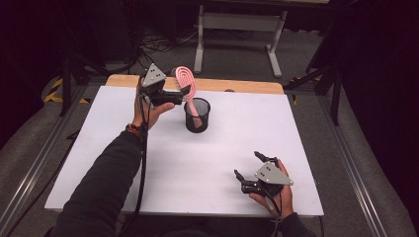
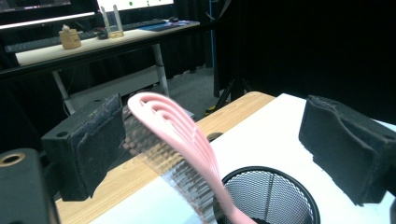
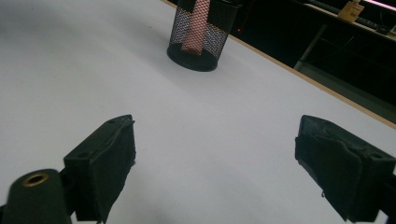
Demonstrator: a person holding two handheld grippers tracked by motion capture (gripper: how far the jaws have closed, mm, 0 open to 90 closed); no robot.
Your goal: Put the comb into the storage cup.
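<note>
materials and finishes

the cup [image 1: 197, 114] is black metal mesh. the brush [image 2: 187, 140] standing in it looks like smooth, glossy pink plastic. under the cup, matt white sheet [image 1: 197, 158] covers a pale wood table [image 1: 247, 86].

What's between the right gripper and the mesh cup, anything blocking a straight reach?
Nothing visible. The right gripper is open over the bare white table, and the black mesh cup stands ahead with clear surface between. A pink brush stands in the cup, beside the left gripper.
</note>
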